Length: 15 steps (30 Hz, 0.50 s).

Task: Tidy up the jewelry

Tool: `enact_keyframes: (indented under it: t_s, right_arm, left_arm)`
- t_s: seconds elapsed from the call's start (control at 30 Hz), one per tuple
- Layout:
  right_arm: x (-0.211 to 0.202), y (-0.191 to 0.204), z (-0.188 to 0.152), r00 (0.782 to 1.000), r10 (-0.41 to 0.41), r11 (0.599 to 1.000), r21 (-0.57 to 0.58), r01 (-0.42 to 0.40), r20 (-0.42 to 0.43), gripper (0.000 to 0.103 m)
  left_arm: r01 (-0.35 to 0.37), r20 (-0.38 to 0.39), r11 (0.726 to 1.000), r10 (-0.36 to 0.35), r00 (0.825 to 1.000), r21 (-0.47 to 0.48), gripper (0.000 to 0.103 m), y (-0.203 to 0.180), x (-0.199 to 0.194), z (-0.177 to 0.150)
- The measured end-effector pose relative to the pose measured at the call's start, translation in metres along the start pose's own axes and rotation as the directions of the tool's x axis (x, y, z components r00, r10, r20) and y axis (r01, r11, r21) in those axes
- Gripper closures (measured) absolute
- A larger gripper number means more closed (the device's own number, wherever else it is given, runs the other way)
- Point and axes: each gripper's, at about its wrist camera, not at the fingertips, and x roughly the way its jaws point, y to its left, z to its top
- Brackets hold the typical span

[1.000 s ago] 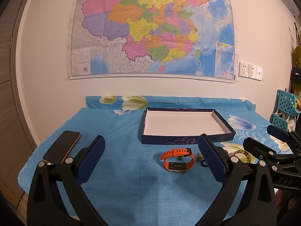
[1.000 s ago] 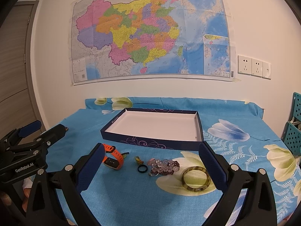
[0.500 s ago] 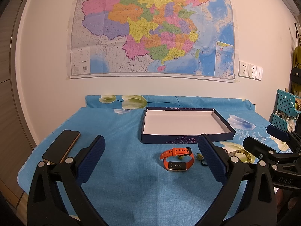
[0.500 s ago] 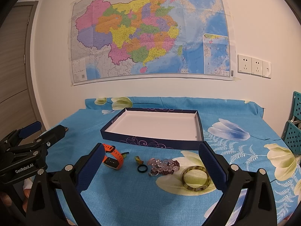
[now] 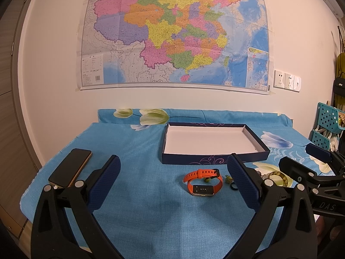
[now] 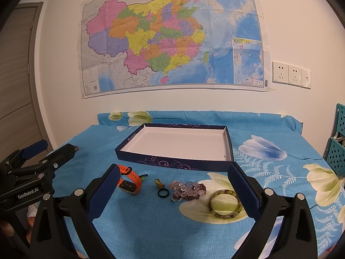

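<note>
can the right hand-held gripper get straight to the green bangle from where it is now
Probably yes. The right hand-held gripper is open and empty, and the green bangle lies flat on the tablecloth just inside its right finger, apart from the bead bracelets. Nothing covers it.

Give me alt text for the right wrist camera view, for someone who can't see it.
The open right gripper hovers over a blue floral tablecloth where an orange watch, dark ring, bead bracelets and green bangle lie before an empty navy tray.
</note>
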Motion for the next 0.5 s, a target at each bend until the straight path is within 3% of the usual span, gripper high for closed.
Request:
enact_keyframes:
  t_s: [0.5]
  right_arm:
    - [0.002,-0.0021,-0.0005,1.0,0.004,1.0,0.003,-0.004,-0.003,0.007]
  left_arm:
    - [-0.001,0.0,1.0,0.001,1.0,-0.001,0.006,-0.0002,0.0002,-0.0004]
